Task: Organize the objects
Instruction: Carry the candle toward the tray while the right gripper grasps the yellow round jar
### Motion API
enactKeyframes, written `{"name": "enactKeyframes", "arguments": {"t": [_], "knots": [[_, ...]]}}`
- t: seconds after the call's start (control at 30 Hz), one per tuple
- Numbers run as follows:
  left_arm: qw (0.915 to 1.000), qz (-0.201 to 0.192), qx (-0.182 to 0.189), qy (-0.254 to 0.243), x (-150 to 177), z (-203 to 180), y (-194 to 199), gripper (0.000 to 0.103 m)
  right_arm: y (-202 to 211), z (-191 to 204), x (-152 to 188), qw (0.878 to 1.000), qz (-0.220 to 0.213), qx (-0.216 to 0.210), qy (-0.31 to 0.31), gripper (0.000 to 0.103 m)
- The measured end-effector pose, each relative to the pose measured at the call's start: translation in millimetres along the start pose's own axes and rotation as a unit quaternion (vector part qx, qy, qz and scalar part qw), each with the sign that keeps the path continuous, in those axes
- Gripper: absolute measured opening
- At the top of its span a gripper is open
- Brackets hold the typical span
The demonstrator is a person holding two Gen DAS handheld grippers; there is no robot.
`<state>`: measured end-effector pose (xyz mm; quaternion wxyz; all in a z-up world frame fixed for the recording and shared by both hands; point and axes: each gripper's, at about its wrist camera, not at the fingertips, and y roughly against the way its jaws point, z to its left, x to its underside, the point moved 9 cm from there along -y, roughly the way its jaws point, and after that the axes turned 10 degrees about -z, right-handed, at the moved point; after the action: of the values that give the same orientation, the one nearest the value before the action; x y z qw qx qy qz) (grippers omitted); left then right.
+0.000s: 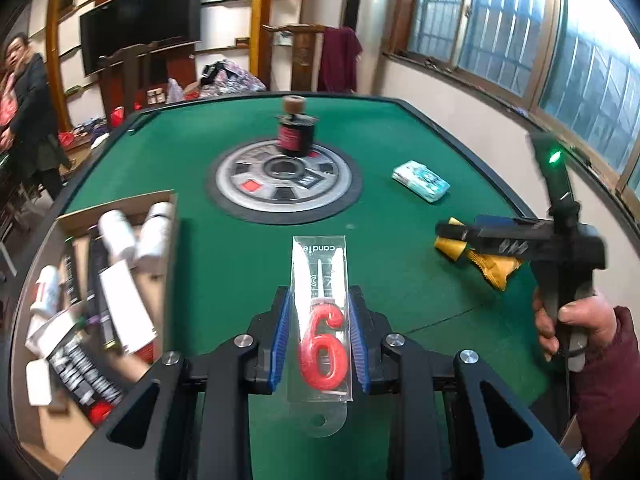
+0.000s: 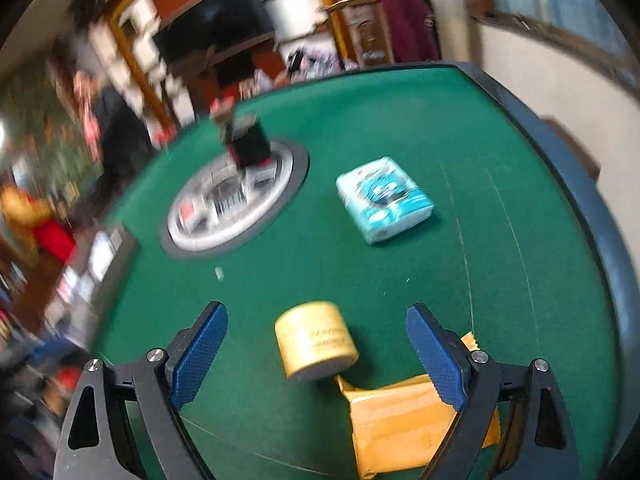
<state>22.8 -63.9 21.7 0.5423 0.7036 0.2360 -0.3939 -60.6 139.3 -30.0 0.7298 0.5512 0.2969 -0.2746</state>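
Note:
A clear flat pack holding a red "6" candle (image 1: 322, 344) hangs above the green table (image 1: 400, 140), and my left gripper (image 1: 319, 296) is shut on it, blue pads pressing both long edges. In the right wrist view my right gripper (image 2: 317, 312) stands open over a small yellow jar (image 2: 316, 340) lying on its side between the fingers, untouched. A yellow padded packet (image 2: 400, 420) lies just behind the jar, partly under the right finger. From the left wrist view the right gripper (image 1: 452, 232) hovers over that packet (image 1: 492, 272), held by a hand (image 1: 576, 320).
An open cardboard box (image 1: 120, 208) at the table's left holds several bottles, tubes and cartons. A dark bottle with a cork top (image 1: 294, 132) stands on the round centre plate (image 1: 240, 184). A teal tissue pack (image 2: 384, 200) lies right of it. A person (image 1: 28, 112) stands far left.

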Motion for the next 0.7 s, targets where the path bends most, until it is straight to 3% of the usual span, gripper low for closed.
{"name": "enactKeyframes", "arguments": {"t": [0.03,0.1,0.17,0.33,0.47,0.7], "knots": [[1.0000,-0.005,-0.003,0.004,1,7,6,0.027,-6,5,6,0.999,0.016,0.022,0.035,0.086],[0.9997,-0.014,-0.011,0.018,5,23,18,0.027,-12,9,14,0.996,0.036,0.043,0.064,0.058],[0.9990,-0.020,-0.017,0.036,10,39,26,0.027,-18,10,21,0.994,0.058,0.053,0.072,0.044],[0.9961,-0.027,-0.035,0.076,26,83,47,0.027,-14,8,24,0.996,0.053,0.054,0.046,0.043],[0.9918,-0.035,-0.062,0.106,40,127,71,0.027,1,25,18,0.999,0.037,0.024,0.025,0.043],[0.9801,-0.043,-0.124,0.149,67,197,106,0.027,27,118,7,0.996,0.018,-0.069,0.046,0.044]]}}
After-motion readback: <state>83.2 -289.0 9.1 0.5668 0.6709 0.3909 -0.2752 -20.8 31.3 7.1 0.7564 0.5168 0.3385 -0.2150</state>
